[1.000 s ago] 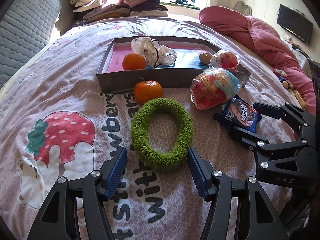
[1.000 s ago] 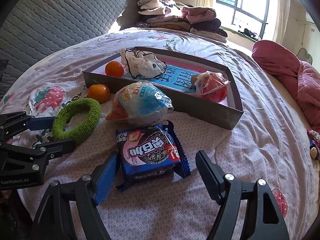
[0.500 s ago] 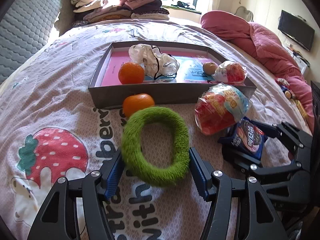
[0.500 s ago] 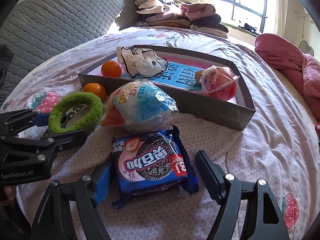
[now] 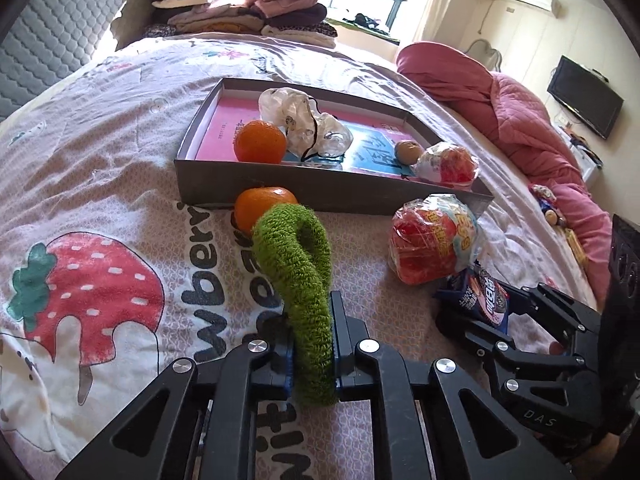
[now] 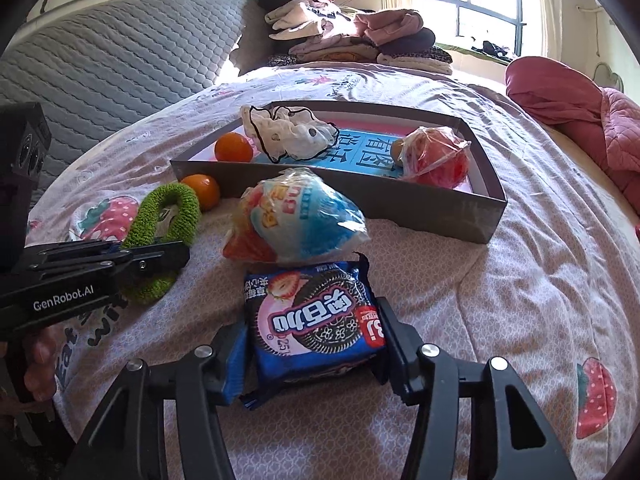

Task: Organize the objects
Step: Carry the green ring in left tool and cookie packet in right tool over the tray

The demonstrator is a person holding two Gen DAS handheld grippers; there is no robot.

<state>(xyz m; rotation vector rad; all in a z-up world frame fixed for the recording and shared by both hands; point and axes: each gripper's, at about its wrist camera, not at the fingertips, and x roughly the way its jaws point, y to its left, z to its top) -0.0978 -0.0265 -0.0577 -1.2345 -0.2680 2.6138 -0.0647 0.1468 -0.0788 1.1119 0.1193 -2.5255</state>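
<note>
My left gripper (image 5: 311,308) is shut on the near part of a green fuzzy ring (image 5: 296,248), which is squashed flat and stands up off the bedspread. Behind the ring lies an orange (image 5: 260,204), against the grey box tray (image 5: 320,196). My right gripper (image 6: 314,344) has its jaws closing on a blue cookie pack (image 6: 316,312), and both pads touch the pack's sides. A red and blue snack bag (image 6: 296,220) lies just beyond the pack. The tray holds another orange (image 5: 260,142), a crumpled white bag (image 5: 304,120) and a wrapped red item (image 5: 448,162).
Everything lies on a bed with a strawberry-print cover. Folded clothes (image 5: 240,12) are stacked at the far end, and a pink quilt (image 5: 520,120) is bunched at the right. A grey padded headboard (image 6: 100,60) rises at the left. A person's hand (image 6: 36,360) holds the left gripper.
The left jaws closed on the green ring, flattening it and tipping it upright. The right jaws narrowed onto the cookie pack's sides. Both grippers stayed roughly in place.
</note>
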